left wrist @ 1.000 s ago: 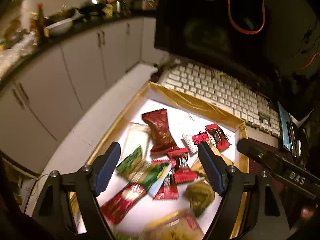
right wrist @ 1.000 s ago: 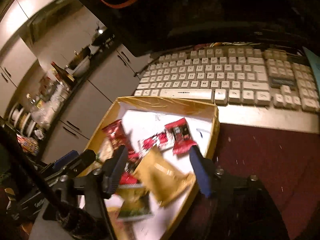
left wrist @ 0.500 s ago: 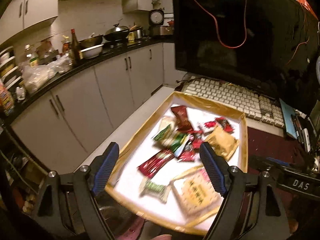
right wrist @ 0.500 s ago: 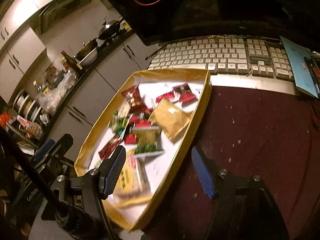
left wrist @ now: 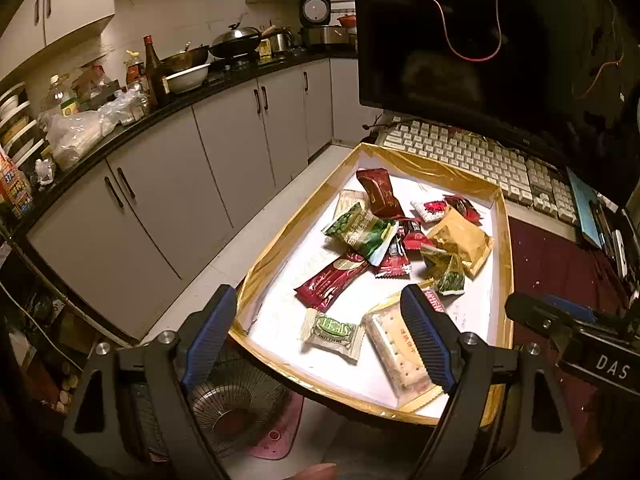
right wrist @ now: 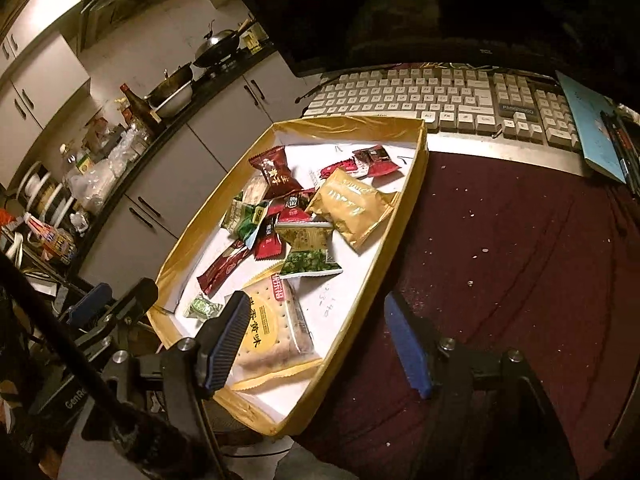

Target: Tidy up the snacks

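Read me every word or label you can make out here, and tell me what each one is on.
"DAS": right gripper body, in the left wrist view.
"GenRo", cut off: left gripper body, in the right wrist view.
Snack wrappers and keyboard keys: print too small or blurred.

Dark red tabletop (right wrist: 520,248) carries the gold-rimmed tray (right wrist: 404,216); white keyboard (right wrist: 432,100) and blue booklet (right wrist: 592,128) beyond

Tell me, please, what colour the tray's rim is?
Gold, around the tray; clearest in the right wrist view.
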### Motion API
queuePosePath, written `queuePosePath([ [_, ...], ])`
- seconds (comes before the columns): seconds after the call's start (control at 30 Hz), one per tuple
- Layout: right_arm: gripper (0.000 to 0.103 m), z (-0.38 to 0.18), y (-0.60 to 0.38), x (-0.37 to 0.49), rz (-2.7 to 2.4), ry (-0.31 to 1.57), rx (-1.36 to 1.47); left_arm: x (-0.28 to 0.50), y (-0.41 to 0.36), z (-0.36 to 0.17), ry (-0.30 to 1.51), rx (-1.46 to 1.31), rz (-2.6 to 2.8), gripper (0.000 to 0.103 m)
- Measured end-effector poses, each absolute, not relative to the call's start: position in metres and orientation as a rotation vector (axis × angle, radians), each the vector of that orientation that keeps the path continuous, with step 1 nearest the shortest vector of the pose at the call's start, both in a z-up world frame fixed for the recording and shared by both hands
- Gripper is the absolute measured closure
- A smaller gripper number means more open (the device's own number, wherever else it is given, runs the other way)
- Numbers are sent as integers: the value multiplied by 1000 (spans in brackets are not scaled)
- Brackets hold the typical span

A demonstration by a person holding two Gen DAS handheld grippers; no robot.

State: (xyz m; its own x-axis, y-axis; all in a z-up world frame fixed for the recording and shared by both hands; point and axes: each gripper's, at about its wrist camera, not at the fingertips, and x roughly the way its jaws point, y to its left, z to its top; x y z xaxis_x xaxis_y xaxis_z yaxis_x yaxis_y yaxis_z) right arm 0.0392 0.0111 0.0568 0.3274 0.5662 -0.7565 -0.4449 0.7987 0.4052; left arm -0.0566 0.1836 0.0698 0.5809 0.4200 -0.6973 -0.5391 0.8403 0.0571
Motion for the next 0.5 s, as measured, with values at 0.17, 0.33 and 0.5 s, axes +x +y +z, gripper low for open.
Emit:
queuePosePath([
  [0.17,34,57,25,36,646,1041,99,-59,192,64,778,-176,559,19],
  [0.33,34,59,37,35,627,1035,77,-60,204,62,779,-191,561,19],
  [0.5,34,60,48,34,626,1019,64,-64,215,58,780,-200,562,19],
])
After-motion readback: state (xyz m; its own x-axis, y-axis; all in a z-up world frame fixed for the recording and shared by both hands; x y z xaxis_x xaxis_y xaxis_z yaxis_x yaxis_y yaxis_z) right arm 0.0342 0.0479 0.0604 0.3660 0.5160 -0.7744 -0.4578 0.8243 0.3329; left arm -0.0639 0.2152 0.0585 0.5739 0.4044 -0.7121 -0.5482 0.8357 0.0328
